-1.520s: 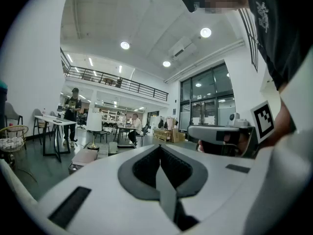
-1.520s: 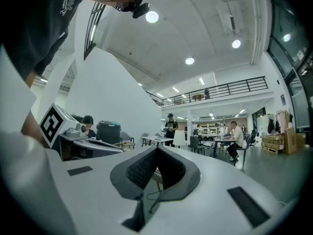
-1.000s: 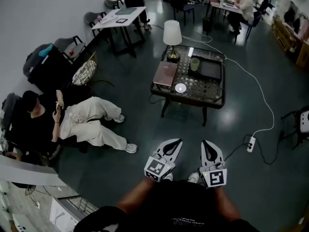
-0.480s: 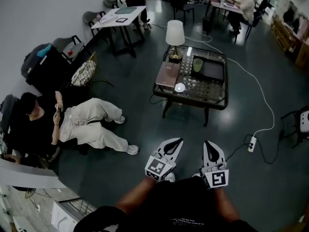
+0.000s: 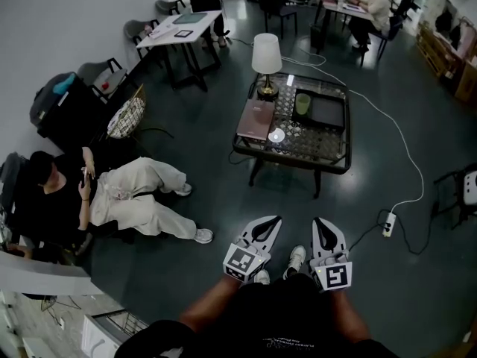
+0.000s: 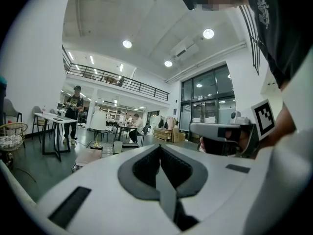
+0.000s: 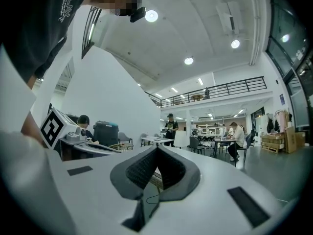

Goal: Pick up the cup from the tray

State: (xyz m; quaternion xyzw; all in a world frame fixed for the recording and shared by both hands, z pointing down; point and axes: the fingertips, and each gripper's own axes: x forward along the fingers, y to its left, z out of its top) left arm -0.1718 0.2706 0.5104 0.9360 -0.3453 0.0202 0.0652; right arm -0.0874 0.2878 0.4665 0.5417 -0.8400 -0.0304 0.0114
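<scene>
A pale green cup [image 5: 302, 103] stands at the left end of a dark tray [image 5: 328, 110] on a low glass-topped coffee table [image 5: 317, 151], far ahead in the head view. The left gripper view shows the same cup [image 6: 117, 146] small and distant, beside a lamp [image 6: 98, 122]. My left gripper [image 5: 271, 220] and right gripper [image 5: 320, 221] are held low near my body, well short of the table. Both are shut with nothing between their jaws, as the left gripper [image 6: 159, 146] and right gripper [image 7: 156, 148] also appear in their own views.
On the table stand a white-shaded lamp [image 5: 266, 53], a pinkish closed laptop [image 5: 256, 118] and a small white disc [image 5: 276, 135]. A person [image 5: 89, 196] sits at the left with legs stretched out. A white cable and power strip [image 5: 386, 223] lie on the floor at the right.
The view has shifted a little and a shoe now shows between the two grippers. Both grippers stay shut and low in front of me.
</scene>
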